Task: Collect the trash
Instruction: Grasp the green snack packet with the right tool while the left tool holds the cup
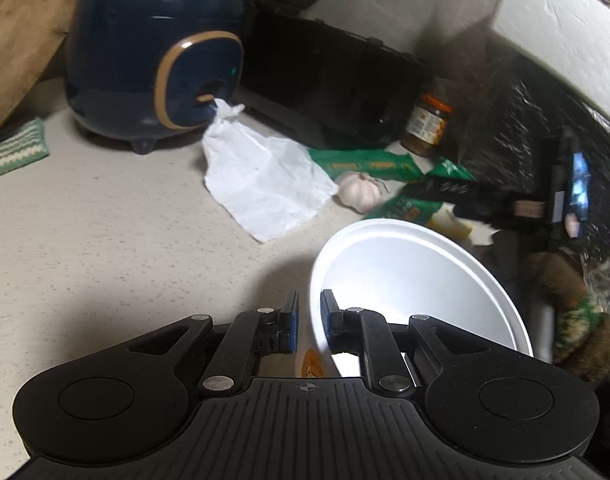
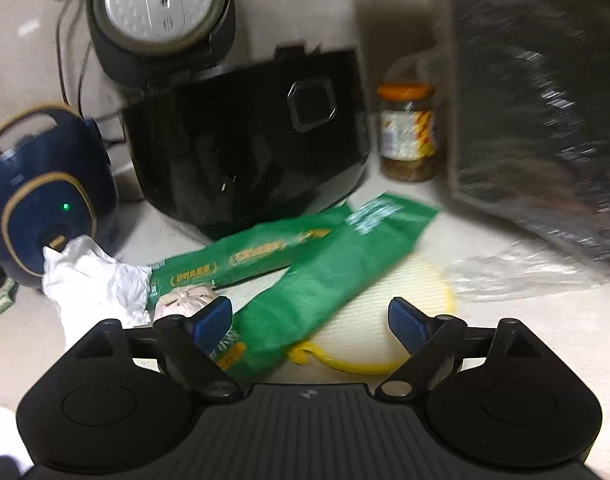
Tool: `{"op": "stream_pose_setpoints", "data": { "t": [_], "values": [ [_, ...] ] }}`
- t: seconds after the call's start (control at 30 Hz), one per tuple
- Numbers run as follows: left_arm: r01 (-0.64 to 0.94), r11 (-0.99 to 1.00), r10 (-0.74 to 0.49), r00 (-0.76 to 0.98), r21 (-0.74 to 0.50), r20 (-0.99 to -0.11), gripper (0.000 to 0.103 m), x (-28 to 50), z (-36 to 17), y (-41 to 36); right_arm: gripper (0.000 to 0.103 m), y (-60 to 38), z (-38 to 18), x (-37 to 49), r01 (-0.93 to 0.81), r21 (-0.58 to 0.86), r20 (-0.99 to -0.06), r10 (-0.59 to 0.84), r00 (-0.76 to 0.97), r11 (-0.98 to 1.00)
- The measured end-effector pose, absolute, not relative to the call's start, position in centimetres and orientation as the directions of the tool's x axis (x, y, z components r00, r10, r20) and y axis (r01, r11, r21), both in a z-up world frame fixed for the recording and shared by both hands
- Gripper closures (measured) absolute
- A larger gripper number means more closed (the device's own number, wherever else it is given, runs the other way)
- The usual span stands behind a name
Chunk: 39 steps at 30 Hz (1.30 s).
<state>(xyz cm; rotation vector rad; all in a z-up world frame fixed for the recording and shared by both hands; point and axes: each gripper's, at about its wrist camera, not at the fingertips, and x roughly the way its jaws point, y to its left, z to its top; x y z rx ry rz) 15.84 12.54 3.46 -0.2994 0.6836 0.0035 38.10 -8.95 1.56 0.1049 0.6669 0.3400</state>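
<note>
My left gripper (image 1: 308,312) is shut on the rim of a white foam bowl (image 1: 417,276), tilted above the counter. A crumpled white tissue (image 1: 261,184) lies ahead, next to a garlic bulb (image 1: 359,192) and two green wrappers (image 1: 369,164). My right gripper (image 2: 311,320) is open, low over the nearer green wrapper (image 2: 329,276), which lies between its fingers. The second green wrapper (image 2: 249,256), the tissue (image 2: 93,280), the garlic (image 2: 185,300) and a yellow-rimmed lid (image 2: 385,312) also show there. The right gripper appears in the left wrist view (image 1: 465,196).
A navy rice cooker (image 1: 153,64) stands at the back left and a black cooker (image 2: 249,136) with its lid up behind the wrappers. A jar with an orange lid (image 2: 409,132) and a dark plastic bag (image 2: 545,120) stand right. A wooden board (image 1: 21,32) leans far left.
</note>
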Motion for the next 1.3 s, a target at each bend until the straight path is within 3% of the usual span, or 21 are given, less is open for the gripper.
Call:
{"op": "stream_pose_setpoints", "data": {
  "t": [0.03, 0.07, 0.1, 0.13, 0.2, 0.4, 0.67, 0.73, 0.8, 0.83, 1.1, 1.3],
  "values": [
    [-0.102, 0.956, -0.094, 0.779, -0.274, -0.62, 0.088, 15.8, 3.5, 12.7, 0.02, -8.6, 1.2, 38.4, -0.271, 0.195, -0.6, 0.333, 0.728, 0.943],
    [-0.103, 0.955, -0.095, 0.78, -0.277, -0.618, 0.088, 15.7, 3.5, 12.8, 0.028, -8.4, 1.0, 38.3, -0.266, 0.172, -0.6, 0.314, 0.736, 0.949],
    [-0.103, 0.955, -0.096, 0.781, -0.279, -0.617, 0.088, 15.6, 3.6, 12.8, 0.048, -8.4, 1.1, 38.0, -0.27, 0.144, -0.594, 0.301, 0.746, 0.952],
    [-0.102, 0.954, -0.098, 0.782, -0.281, -0.615, 0.088, 15.6, 3.5, 12.9, 0.06, -8.6, 1.4, 37.8, -0.285, 0.119, -0.594, 0.299, 0.747, 0.951],
    [-0.102, 0.955, -0.096, 0.782, -0.279, -0.616, 0.088, 15.8, 3.5, 12.8, 0.076, -9.8, 2.1, 37.1, -0.302, 0.107, -0.596, 0.304, 0.743, 0.947],
    [-0.072, 0.959, -0.117, 0.779, -0.273, -0.616, 0.088, 16.2, 3.1, 11.4, 0.082, -14.6, 2.9, 35.5, -0.235, 0.011, -0.586, 0.197, 0.786, 0.972],
    [-0.068, 0.959, -0.12, 0.781, -0.275, -0.613, 0.088, 16.5, 2.9, 11.1, 0.082, -19.3, 2.6, 35.7, -0.115, -0.055, -0.584, 0.062, 0.81, 0.992],
    [-0.079, 0.958, -0.112, 0.784, -0.277, -0.61, 0.088, 16.3, 2.9, 11.2, 0.07, -19.8, 2.5, 35.6, -0.112, -0.014, -0.592, 0.082, 0.802, 0.994],
    [-0.086, 0.956, -0.106, 0.788, -0.279, -0.607, 0.088, 16.2, 3.0, 11.4, 0.037, -19.8, 2.5, 35.4, -0.123, 0.014, -0.592, 0.108, 0.799, 0.992],
    [-0.09, 0.956, -0.103, 0.789, -0.279, -0.606, 0.088, 16.2, 3.1, 11.5, 0.034, -19.8, 2.4, 35.2, -0.134, 0.021, -0.585, 0.121, 0.802, 0.991],
    [-0.146, 0.952, -0.044, 0.804, -0.27, -0.593, 0.088, 16.4, 3.3, 12.7, 0.033, -17.4, 1.5, 33.4, -0.286, -0.02, -0.614, 0.214, 0.76, 0.958],
    [-0.187, 0.944, -0.013, 0.801, -0.272, -0.598, 0.088, 16.3, 3.1, 13.8, 0.033, -17.9, 1.3, 33.1, -0.245, -0.085, -0.618, 0.142, 0.773, 0.966]
  ]
}}
